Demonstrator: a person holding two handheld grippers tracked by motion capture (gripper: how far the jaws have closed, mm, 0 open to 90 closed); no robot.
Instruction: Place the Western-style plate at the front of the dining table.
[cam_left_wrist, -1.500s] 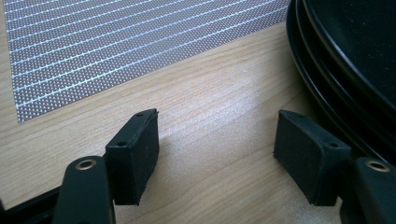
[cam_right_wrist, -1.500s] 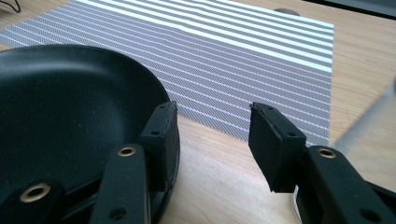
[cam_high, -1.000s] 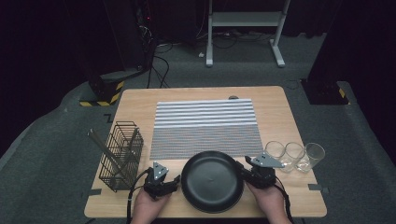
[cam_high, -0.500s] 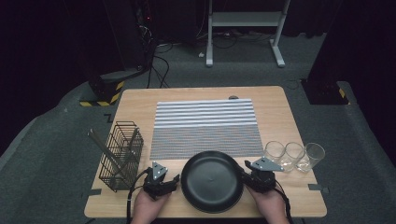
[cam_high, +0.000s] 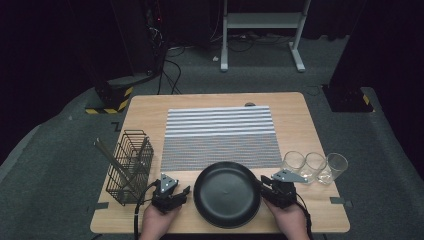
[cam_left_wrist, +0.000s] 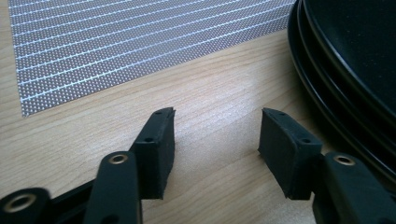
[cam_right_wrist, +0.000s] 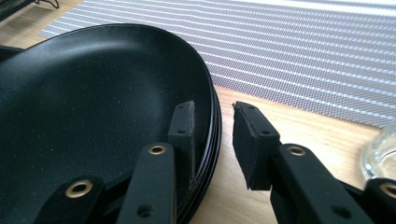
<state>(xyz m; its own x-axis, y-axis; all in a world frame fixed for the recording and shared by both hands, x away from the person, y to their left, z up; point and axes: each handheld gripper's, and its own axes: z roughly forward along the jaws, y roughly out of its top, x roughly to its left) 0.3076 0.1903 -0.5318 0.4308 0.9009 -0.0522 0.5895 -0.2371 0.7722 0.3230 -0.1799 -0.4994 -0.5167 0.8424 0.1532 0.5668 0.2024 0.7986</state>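
The left gripper is a compact black block with a grey three-cornered plate on top, and a black cable trails from it in a loop past the hand. The right gripper has the same black body and a like grey plate, pierced by small holes; its cable runs back along the forearm. Both forearms are bare, with no sleeve in sight.

Seen from the left gripper view, each jaw is a flat black arm with a brass-ringed hole, ending in a thick matte black rubber pad with small recessed screw holes. The right gripper view shows the same build, with slightly worn pad edges.
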